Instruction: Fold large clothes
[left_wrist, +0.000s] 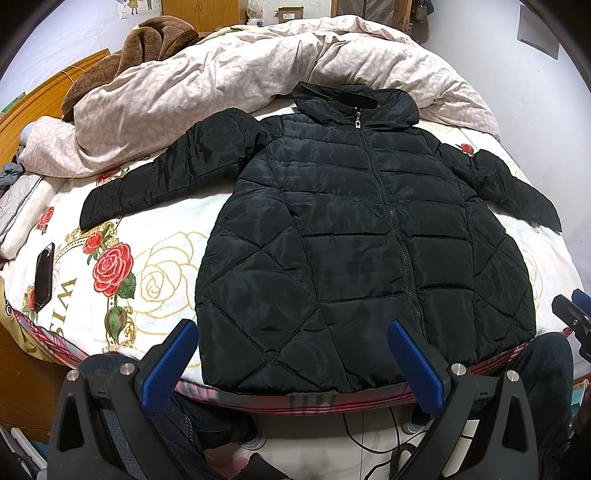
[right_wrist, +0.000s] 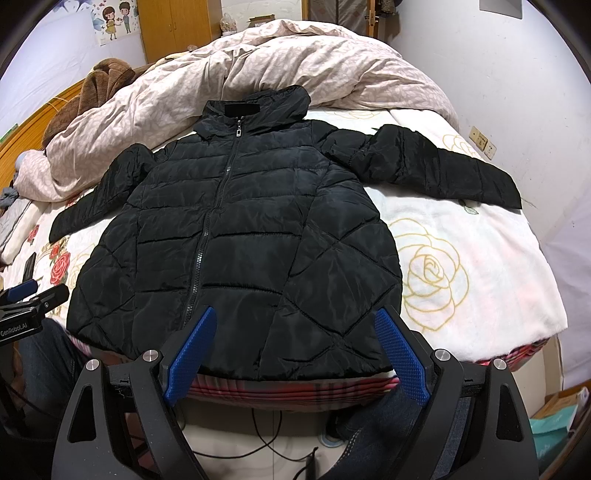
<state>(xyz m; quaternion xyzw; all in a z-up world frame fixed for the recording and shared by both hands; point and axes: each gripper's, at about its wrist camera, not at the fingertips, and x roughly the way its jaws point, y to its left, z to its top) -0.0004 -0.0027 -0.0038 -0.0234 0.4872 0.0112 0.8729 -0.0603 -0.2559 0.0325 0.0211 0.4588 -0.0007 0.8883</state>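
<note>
Jacket (left_wrist: 332, 229): black quilted cloth, slight sheen; blanket (right_wrist: 480, 258): fleecy.

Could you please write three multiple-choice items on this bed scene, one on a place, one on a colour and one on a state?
1. Where does the phone lie?
A. On the blanket, off the jacket's sleeve at the left of the view
B. On the jacket's chest
C. On the rumpled duvet

2. What colour is the jacket?
A. Red
B. Black
C. Brown

3. How does the jacket's front stand?
A. Unzipped and spread apart
B. Folded in half
C. Zipped up, with both sleeves spread out

Answers:
1. A: in the left wrist view the phone rests on the rose-printed blanket, clear of the jacket.
2. B: the whole quilted shell is black.
3. C: the zipper pull sits at the collar, and the sleeves reach out to each side. The left gripper and right gripper are open, holding nothing.
</note>
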